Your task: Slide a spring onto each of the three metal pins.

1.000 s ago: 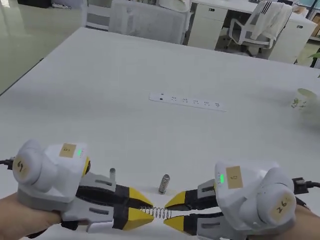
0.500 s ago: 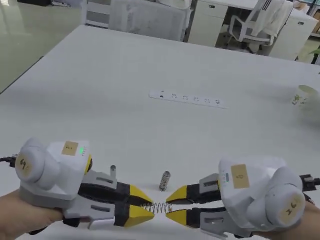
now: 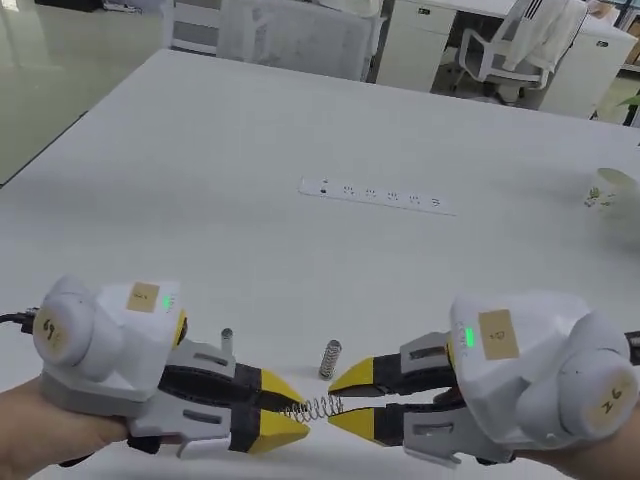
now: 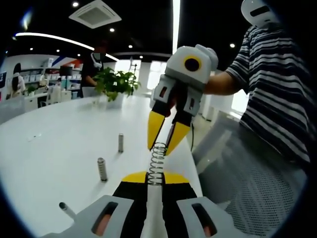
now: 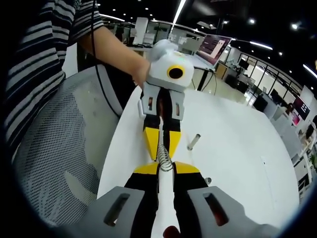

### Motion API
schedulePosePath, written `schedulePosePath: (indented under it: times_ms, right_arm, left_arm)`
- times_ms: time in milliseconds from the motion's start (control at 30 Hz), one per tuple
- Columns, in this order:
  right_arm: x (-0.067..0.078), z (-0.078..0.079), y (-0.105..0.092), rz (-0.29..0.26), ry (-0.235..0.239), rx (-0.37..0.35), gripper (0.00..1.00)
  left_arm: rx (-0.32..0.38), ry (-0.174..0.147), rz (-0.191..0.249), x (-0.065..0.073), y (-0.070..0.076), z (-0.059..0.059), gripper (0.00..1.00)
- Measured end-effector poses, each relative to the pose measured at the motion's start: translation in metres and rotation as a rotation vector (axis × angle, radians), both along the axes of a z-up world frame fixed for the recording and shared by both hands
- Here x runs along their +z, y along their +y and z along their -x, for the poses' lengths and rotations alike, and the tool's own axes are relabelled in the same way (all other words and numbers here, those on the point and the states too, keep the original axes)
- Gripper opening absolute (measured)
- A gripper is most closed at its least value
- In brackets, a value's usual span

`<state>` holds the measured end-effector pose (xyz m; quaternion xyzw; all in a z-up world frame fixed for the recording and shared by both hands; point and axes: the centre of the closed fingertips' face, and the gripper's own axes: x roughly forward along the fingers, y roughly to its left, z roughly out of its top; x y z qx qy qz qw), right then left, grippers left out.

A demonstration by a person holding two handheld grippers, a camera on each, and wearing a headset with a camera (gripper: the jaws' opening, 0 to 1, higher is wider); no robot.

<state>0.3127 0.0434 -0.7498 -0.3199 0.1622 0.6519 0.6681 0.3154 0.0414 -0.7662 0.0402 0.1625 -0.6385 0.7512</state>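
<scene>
A small steel spring (image 3: 318,406) hangs level between the two grippers, just above the white table (image 3: 300,260). My left gripper (image 3: 298,410) is shut on its left end, and my right gripper (image 3: 335,400) is shut on its right end. In the left gripper view the spring (image 4: 157,161) rises from my own yellow tips (image 4: 155,177) into the right gripper (image 4: 162,145). Just behind stands a pin wearing a spring (image 3: 330,358). A bare pin (image 3: 227,340) stands further left. Another pin (image 4: 67,210) shows near the left gripper.
A white power strip (image 3: 377,197) lies mid-table. A paper cup (image 3: 610,187) stands at the right edge. Office chairs (image 3: 510,45) and desks stand beyond the far edge. The table's near edge lies just under the grippers.
The right gripper has risen slightly and its jaws have closed in on the spring's right end. The left gripper has kept its hold and barely moved.
</scene>
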Motion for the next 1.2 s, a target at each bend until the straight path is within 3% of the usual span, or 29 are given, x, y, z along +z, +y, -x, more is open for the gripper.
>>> schedulePosePath:
  times_ms: [200,433,733,1033,1200]
  right_arm:
    - [0.009,0.0,0.008,-0.053,0.039,-0.015,0.07]
    - [0.016,0.002,0.019,-0.099,0.047,-0.015,0.07]
    - [0.021,0.002,0.031,-0.123,0.003,0.002,0.07]
    - [0.022,0.0,0.029,-0.124,-0.028,0.005,0.07]
    - [0.022,0.001,0.029,-0.134,-0.031,0.01,0.07]
  left_arm:
    - [-0.001,-0.004,-0.01,-0.003,0.0,-0.001,0.02]
    - [-0.013,-0.002,-0.021,-0.005,-0.002,-0.001,0.02]
    - [-0.029,-0.01,-0.022,-0.002,-0.009,-0.002,0.02]
    - [-0.011,-0.026,-0.034,-0.001,-0.008,-0.005,0.03]
    - [-0.009,-0.014,-0.032,-0.001,-0.007,-0.004,0.03]
